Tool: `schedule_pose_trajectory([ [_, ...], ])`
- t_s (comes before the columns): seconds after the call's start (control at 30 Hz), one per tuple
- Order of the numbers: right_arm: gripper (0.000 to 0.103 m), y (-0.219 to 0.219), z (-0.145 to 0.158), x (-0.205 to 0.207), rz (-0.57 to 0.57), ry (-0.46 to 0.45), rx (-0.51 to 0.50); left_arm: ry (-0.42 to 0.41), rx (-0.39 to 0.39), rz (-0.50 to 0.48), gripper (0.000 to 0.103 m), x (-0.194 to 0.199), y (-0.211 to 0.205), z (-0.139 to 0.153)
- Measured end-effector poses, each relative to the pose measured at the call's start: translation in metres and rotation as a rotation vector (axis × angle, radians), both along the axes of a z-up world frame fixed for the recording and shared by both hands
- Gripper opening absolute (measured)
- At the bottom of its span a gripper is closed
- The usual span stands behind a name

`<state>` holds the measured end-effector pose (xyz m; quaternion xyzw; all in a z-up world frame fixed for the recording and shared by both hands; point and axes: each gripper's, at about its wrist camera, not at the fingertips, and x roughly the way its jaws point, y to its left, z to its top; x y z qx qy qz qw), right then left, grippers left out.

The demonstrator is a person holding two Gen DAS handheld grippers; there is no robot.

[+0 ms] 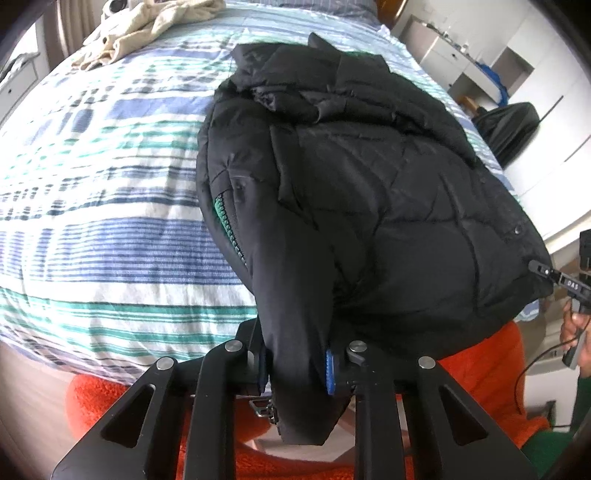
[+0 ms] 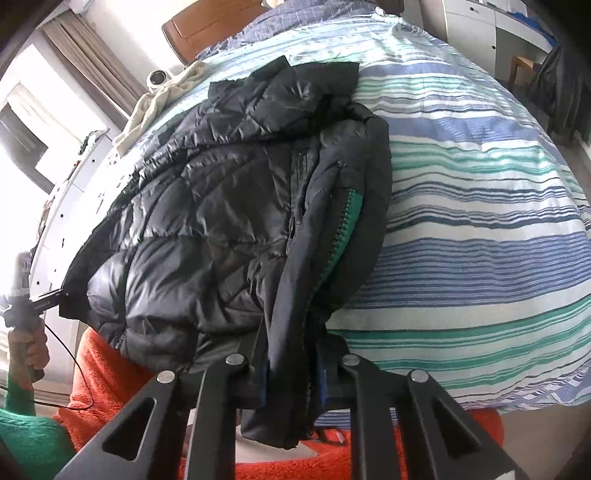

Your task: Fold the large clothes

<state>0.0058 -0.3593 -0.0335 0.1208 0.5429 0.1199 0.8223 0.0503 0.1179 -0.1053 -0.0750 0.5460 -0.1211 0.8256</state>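
Observation:
A black quilted puffer jacket [image 1: 369,177] with a green-lined zipper lies folded lengthwise on the striped bed, its hem hanging over the near edge. My left gripper [image 1: 295,373] is shut on one hem corner beside the zipper. The other hand-held gripper [image 1: 561,280] shows at the right edge, at the jacket's far hem corner. In the right wrist view the jacket [image 2: 221,206] fills the middle, and my right gripper [image 2: 291,373] is shut on a hem fold by the green zipper [image 2: 343,229]. The left gripper [image 2: 44,301] shows there at the left, at the other corner.
The bed has a blue, green and white striped cover [image 1: 92,206]. A cream garment [image 1: 147,26] lies near the pillows. An orange fleece [image 1: 480,362] lies below the bed edge. White cabinets [image 1: 498,55] and a dark bag [image 1: 509,129] stand beside the bed.

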Motion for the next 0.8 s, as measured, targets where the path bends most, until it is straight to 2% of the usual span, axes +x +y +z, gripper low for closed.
schedule_pose_trajectory([
  [0.27, 0.016, -0.004, 0.017, -0.007, 0.006, -0.004, 0.026, -0.027, -0.016, -0.002, 0.020, -0.024, 0.007, 0.018],
  [0.53, 0.016, -0.017, 0.047, -0.053, -0.011, 0.041, 0.159, 0.033, -0.055, -0.014, 0.019, -0.082, 0.028, 0.041],
  [0.67, 0.016, -0.018, 0.081, -0.070, -0.031, 0.023, 0.290, 0.000, -0.078, -0.012, 0.017, -0.105, 0.043, 0.084],
  [0.8, 0.016, -0.024, 0.125, -0.055, -0.029, -0.079, 0.391, -0.130, -0.139, 0.016, 0.017, -0.092, 0.054, 0.147],
])
